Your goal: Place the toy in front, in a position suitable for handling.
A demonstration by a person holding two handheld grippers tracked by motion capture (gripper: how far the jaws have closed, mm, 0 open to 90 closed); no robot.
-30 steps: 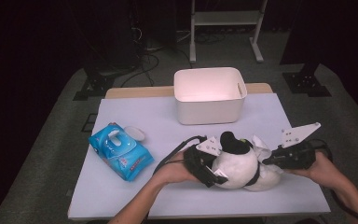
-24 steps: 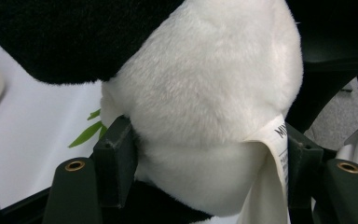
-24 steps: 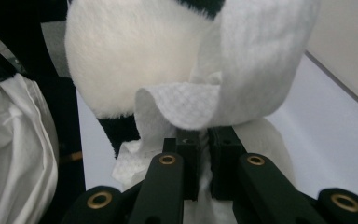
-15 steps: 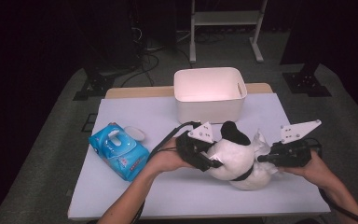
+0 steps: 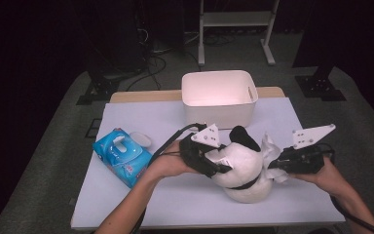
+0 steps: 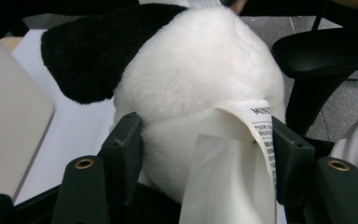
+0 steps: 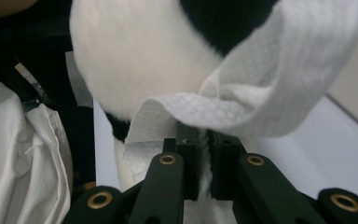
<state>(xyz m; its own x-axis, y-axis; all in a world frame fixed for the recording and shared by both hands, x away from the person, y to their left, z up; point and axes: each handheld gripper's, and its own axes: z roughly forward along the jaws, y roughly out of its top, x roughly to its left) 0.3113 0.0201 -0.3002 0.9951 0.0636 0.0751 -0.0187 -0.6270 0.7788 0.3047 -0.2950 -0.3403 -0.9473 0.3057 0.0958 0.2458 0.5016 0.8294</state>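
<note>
so the left gripper (image 5: 213,165) has just been closing, and now its jaws are clamped on the panda plush (image 5: 241,168) with the sewn-in label (image 6: 261,126) caught between them; compared to a second ago the plush is lifted and tipped up off the table (image 5: 151,195), near its front edge; right gripper (image 5: 277,165) has its jaws pressed together on a white wipe (image 7: 242,100) against the fur; I'd guess wiping comes next; the white bin (image 5: 219,97) and wipes pack (image 5: 122,157) sit untouched
</note>
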